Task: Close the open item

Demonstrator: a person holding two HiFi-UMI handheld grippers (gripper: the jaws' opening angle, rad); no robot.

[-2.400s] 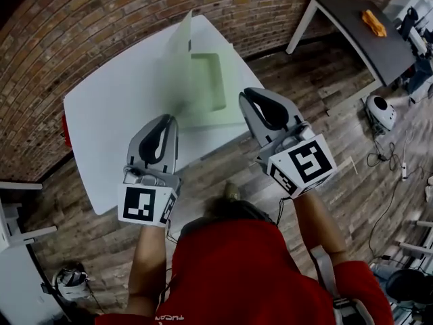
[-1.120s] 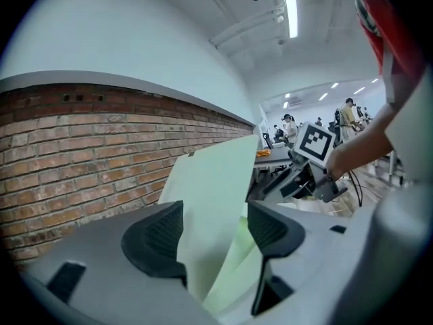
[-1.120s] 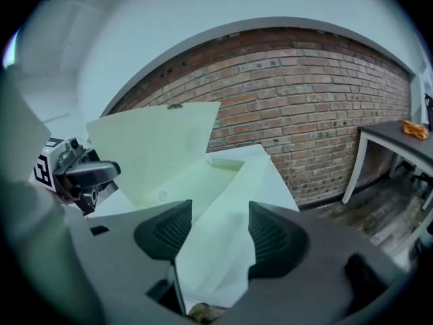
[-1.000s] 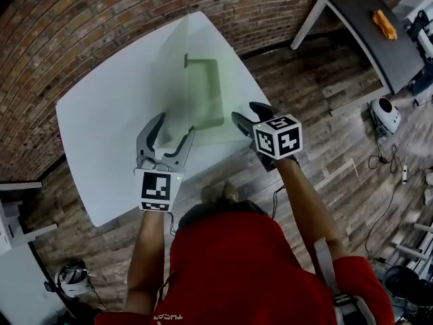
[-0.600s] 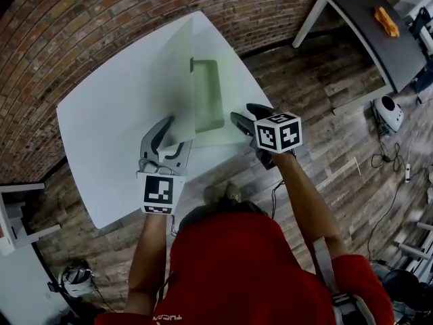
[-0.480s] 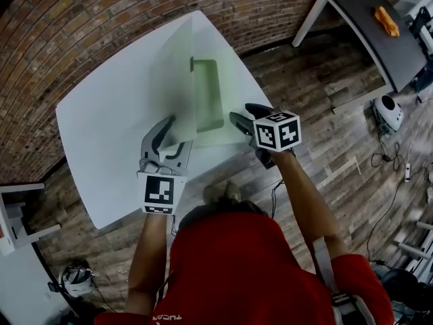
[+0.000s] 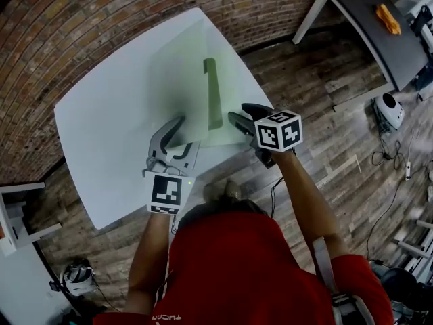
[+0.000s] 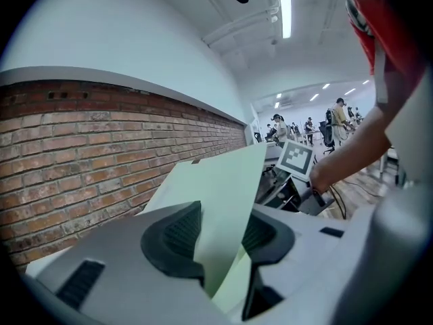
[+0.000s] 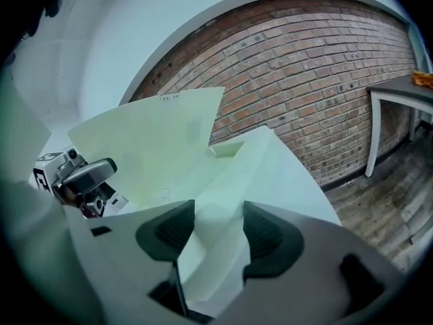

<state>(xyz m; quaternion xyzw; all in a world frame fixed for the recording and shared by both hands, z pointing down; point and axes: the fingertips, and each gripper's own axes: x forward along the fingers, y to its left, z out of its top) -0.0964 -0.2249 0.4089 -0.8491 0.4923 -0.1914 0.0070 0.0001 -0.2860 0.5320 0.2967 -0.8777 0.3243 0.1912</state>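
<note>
Pale green folder [image 7: 226, 90] sits half open on the desk [image 7: 101, 127]. My left fingers [image 8: 169, 239] have just been closing and now pinch the raised cover [image 8: 226, 195] near its corner. My right fingers [image 9: 162, 239] clamp the bottom leaf's edge. Looks thin, light and bendy, probably slick, so I'd keep hold at the corners.

Red-brick wall [image 7: 101, 19], wood-plank floor [image 7: 318, 93], white table [image 7: 101, 127], dark side table [image 7: 365, 26], ceiling strip light [image 8: 284, 9]

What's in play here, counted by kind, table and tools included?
green folder: 1
tools: 2, the left tool, whose jaws have just been closing with the folder's cover between them, and the right tool at the lower panel
white table: 1
Total: 4
</note>
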